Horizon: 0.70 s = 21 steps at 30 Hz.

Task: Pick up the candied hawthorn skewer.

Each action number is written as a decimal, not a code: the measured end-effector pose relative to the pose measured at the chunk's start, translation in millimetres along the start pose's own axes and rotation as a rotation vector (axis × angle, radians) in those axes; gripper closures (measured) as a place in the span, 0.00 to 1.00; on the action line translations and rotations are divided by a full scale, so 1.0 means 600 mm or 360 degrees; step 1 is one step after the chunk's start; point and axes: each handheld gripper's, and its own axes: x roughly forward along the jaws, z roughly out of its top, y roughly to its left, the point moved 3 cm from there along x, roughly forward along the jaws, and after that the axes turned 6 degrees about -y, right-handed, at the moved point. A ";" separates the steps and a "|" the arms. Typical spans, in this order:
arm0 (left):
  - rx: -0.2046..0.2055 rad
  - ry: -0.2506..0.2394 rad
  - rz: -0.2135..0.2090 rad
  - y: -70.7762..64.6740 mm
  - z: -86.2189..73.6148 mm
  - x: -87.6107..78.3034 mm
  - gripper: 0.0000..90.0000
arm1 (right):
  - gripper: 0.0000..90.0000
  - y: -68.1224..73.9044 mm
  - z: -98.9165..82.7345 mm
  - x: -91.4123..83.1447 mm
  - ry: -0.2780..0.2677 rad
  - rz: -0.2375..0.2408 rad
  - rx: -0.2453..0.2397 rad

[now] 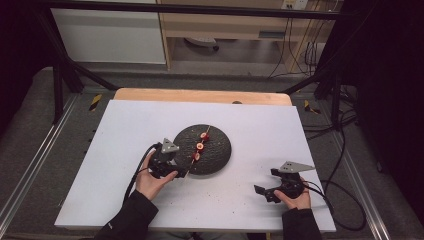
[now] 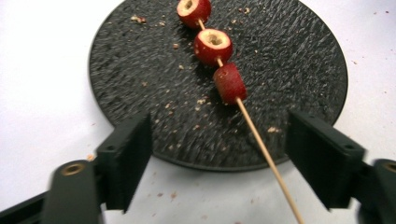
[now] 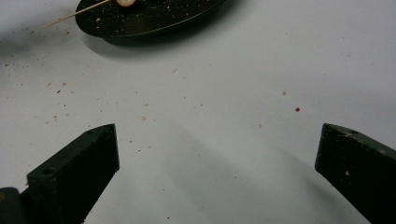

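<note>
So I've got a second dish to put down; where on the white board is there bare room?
The far left corner and far right side of the white board are bare, as is the near middle strip between the left gripper and right gripper. It is crowded around the black plate, where the fruit skewer sticks out over the near rim.

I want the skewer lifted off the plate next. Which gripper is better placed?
Left. The left gripper is open at the plate rim, with the skewer stick passing between its jaws. The right gripper sits open over bare table, away from the plate.
</note>
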 end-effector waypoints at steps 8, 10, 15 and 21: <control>-0.0051 0.0078 -0.0002 -0.011 0.001 0.025 0.54 | 0.01 0.000 0.001 0.000 -0.0006 0.0004 0.0005; -0.0064 0.0090 0.0004 -0.014 0.001 0.030 0.61 | 0.01 0.000 0.001 0.000 -0.0005 0.0003 0.0000; -0.0059 0.0121 0.0019 -0.021 0.002 0.039 0.73 | 0.01 0.000 0.001 0.000 -0.0006 0.0003 0.0002; -0.0063 0.0155 0.0061 -0.028 0.004 0.047 0.83 | 0.01 0.001 0.001 -0.001 -0.0005 0.0008 0.0012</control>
